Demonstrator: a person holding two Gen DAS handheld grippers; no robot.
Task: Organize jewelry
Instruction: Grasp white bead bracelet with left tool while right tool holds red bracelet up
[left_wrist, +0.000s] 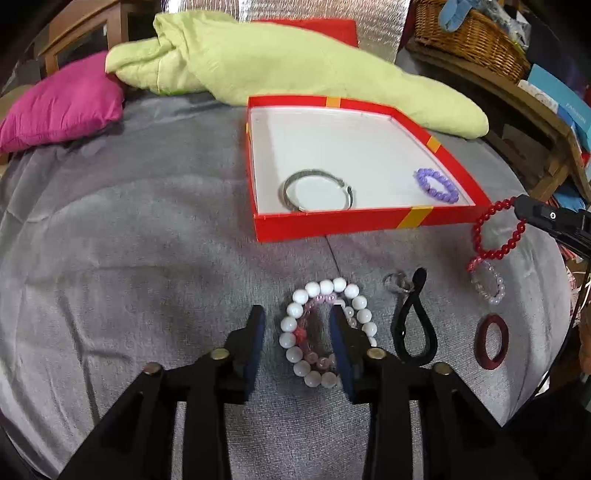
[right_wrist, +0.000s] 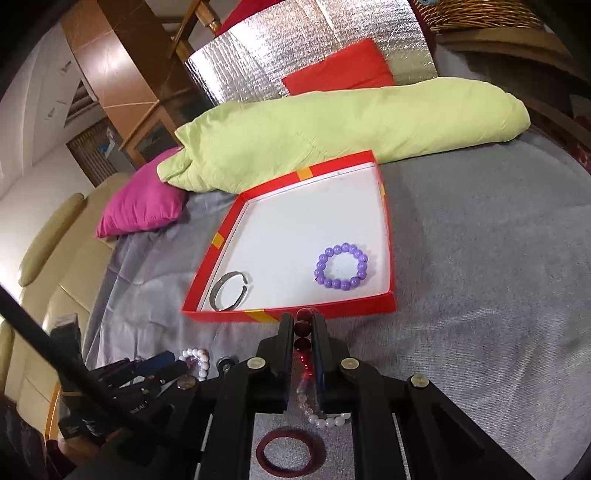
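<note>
A red box (left_wrist: 343, 221) with a white floor holds a silver bangle (left_wrist: 317, 194) and a purple bead bracelet (left_wrist: 437, 184); it also shows in the right wrist view (right_wrist: 295, 315). My left gripper (left_wrist: 299, 328) is open, low over a white bead bracelet (left_wrist: 295, 314) with a pink bead bracelet inside it; one finger (left_wrist: 341, 343) stands inside the rings. My right gripper (right_wrist: 302, 328) is shut on a red bead bracelet (right_wrist: 301, 326), lifted just before the box; the bracelet hangs from it in the left wrist view (left_wrist: 498, 229).
On the grey cloth lie a black hair tie (left_wrist: 413, 321), a small clear ring (left_wrist: 395, 282), a pale pink bead bracelet (left_wrist: 487, 282) and a dark red ring (left_wrist: 491, 341). A green quilt (left_wrist: 295, 66) and magenta pillow (left_wrist: 62, 107) lie behind the box.
</note>
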